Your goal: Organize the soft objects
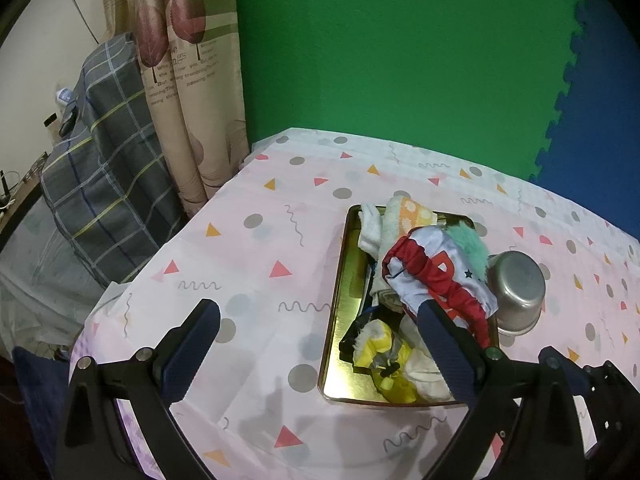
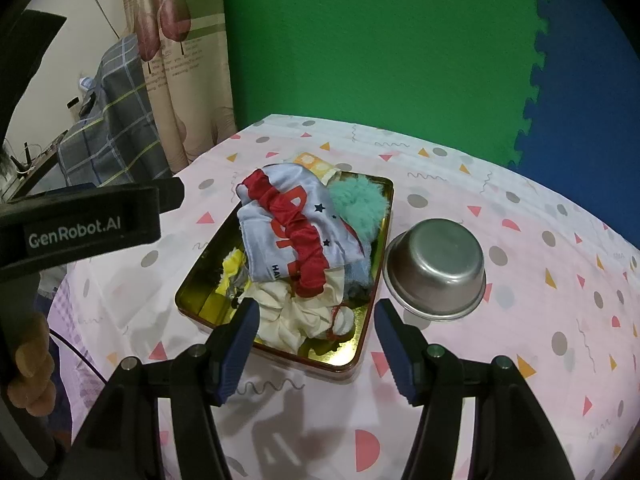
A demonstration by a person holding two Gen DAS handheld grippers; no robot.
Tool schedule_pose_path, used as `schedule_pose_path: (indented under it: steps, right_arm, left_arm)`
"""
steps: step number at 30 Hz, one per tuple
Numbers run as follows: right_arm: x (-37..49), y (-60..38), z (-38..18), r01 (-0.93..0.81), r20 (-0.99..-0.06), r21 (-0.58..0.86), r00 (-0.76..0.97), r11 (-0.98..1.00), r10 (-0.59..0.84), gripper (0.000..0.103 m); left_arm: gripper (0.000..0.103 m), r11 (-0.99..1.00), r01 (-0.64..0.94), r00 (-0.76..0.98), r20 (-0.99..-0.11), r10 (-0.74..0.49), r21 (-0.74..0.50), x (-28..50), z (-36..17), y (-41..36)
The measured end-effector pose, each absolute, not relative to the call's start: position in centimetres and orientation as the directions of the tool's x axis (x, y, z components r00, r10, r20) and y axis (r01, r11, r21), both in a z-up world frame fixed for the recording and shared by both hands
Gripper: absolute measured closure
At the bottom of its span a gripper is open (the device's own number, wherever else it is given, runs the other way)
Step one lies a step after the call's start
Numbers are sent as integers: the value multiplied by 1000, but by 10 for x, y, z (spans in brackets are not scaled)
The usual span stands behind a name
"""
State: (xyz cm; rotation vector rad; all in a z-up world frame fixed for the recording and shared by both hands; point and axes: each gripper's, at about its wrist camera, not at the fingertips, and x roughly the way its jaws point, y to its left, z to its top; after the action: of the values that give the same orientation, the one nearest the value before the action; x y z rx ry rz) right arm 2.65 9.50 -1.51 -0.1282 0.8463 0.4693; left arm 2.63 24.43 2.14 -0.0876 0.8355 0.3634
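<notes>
Soft items heaped in gold tray (image 2: 362, 354), centre frame, on patterned tablecloth (image 2: 520, 208); red-and-white cloth (image 2: 288, 220) tops pile, teal fluffy piece (image 2: 358, 204) behind. Right gripper (image 2: 316, 346) jaws apart, empty, at tray's near edge. Left gripper (image 1: 320, 344) jaws apart, empty, lower frame.

Risk: pinching top cloth likely drags tangled neighbours out; snag may slide tray against upturned steel bowl (image 2: 436, 270) just beside.

Unclear: items under pile buried; yellow piece (image 1: 380, 350) unidentifiable; person's fingers (image 2: 30, 376) cut off lower left.
</notes>
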Motion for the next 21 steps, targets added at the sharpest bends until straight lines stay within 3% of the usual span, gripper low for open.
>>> schedule_pose_path:
  steps: [21]
  right_arm:
    - [24, 98, -22, -456, -758, 69, 554, 887, 344, 42]
  left_arm:
    - [5, 940, -332, 615, -737, 279, 78, 28, 23, 237]
